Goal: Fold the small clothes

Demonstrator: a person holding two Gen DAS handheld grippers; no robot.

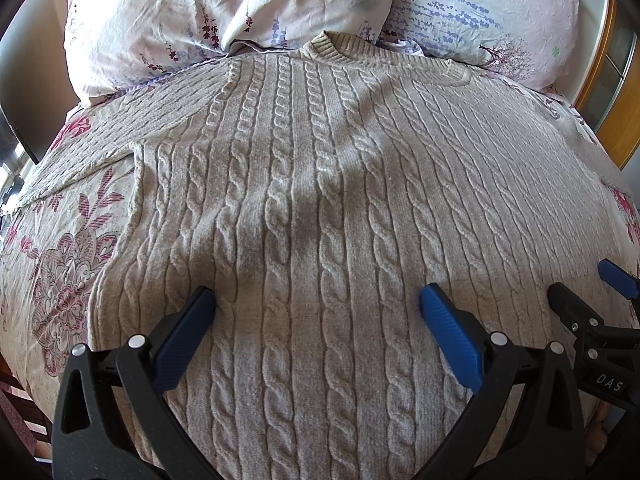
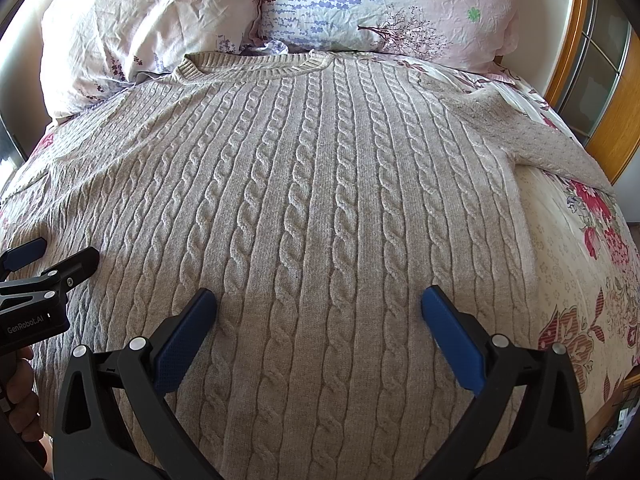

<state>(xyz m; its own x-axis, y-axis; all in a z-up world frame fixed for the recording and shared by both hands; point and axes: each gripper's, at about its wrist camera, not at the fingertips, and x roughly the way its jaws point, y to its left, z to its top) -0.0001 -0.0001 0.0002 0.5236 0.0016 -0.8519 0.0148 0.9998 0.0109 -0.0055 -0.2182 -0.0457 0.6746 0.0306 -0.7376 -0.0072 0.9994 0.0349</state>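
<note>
A beige cable-knit sweater lies spread flat and face up on the flowered bedspread, unfolded. Its ribbed round collar points toward the two pillows and lies just against their lower edge. Vertical rope-like cables run the length of the body from the collar down. One sleeve stretches out sideways from the shoulder, away from the pillows' right end; the other sleeve reaches out on the opposite side, below the pillows' left end.
</note>
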